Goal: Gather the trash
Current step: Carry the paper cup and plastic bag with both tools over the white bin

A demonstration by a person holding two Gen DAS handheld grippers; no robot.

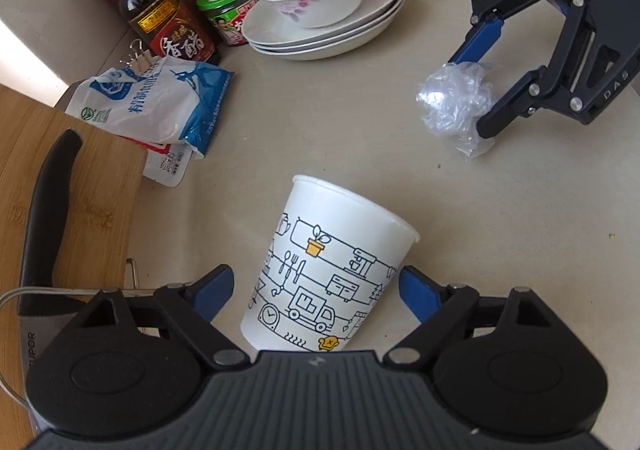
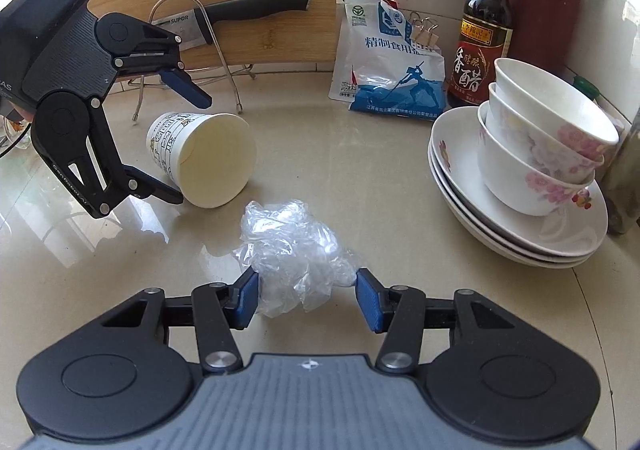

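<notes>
Paper cup (image 1: pixel 320 270): white, black line drawings, yellow accents; cream inside.
Crumpled plastic wrap (image 2: pixel 294 250): clear.
Bowls (image 2: pixel 544 153): white, pink floral print.
Salt bag (image 2: pixel 392 61): white and blue.
Vinegar bottle (image 2: pixel 484 29): dark, red cap.
Worktop (image 1: pixel 360 137): beige.
Cutting board (image 1: pixel 100 201): light wood.
Knife handle (image 1: pixel 44 217): black.

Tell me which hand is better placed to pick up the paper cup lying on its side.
Left. The left gripper already straddles the paper cup with open jaws, while the right gripper is occupied, pinching the crumpled plastic wrap.
</notes>
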